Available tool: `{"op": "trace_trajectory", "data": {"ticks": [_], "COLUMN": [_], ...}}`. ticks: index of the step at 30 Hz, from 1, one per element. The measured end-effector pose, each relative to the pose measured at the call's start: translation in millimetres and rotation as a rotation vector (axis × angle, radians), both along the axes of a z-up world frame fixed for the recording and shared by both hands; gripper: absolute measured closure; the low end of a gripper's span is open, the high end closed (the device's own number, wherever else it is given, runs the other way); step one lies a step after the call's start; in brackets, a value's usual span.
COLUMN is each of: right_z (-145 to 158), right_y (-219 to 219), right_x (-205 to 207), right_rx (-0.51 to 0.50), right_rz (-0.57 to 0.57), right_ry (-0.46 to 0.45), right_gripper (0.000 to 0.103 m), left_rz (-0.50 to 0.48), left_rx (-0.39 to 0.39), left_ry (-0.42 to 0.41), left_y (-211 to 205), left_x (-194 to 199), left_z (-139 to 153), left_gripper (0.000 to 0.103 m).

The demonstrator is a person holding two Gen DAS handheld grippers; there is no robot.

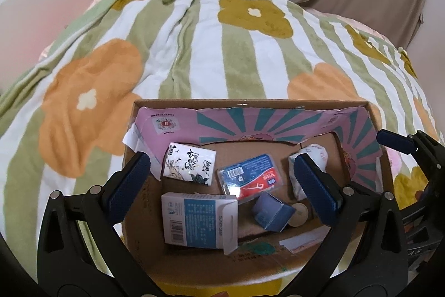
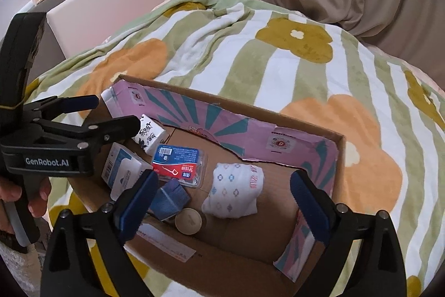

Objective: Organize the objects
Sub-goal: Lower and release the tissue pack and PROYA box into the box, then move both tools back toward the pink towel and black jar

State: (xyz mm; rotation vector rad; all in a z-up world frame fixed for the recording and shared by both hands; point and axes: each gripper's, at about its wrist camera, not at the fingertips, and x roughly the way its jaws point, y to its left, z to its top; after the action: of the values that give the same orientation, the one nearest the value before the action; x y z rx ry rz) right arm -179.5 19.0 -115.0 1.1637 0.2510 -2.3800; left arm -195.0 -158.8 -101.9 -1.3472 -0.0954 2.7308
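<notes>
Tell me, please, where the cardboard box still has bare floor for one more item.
Bare floor lies right of the white patterned bundle, toward the pink right wall. The left half is crowded: tissue pack, floss case, white-blue carton, blue box.

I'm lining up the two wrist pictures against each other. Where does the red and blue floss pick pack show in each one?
Left wrist view: the floss pick pack lies mid-box, between the left tongs.
Right wrist view: the pack sits left of centre, above the right tongs' left finger.
Shared landmark: the small blue box just in front of it.
</notes>
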Motion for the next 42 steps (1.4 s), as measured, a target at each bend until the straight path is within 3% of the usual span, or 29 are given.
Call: {"op": "trace_trajectory", "data": {"ticks": [12,26,34,42], "right_z": [33,105,125,110], "right_y": [31,124,189,248], "right_x": [31,87,104,109], "right_rx": [0.011,0.019,0.003,-0.005], "right_rz": [-0.025,-0.120,-0.176,-0.243], "right_ry": [0.036,0.182,0.209,0.179], "right_gripper": [0.008,0.008,0.008,0.008], "left_rz": [-0.033,-0.194,-0.360,-0.526], "left_rx": [-0.019,-0.044,-0.157,-0.289], "left_ry": [0.043,0.127,0.116,0.090], "left_y": [35,128,204,280], "left_x": [39,80,91,93], "left_z": [37,95,105,92], "left_gripper": [0.001,0.000,0.000,0.000]}}
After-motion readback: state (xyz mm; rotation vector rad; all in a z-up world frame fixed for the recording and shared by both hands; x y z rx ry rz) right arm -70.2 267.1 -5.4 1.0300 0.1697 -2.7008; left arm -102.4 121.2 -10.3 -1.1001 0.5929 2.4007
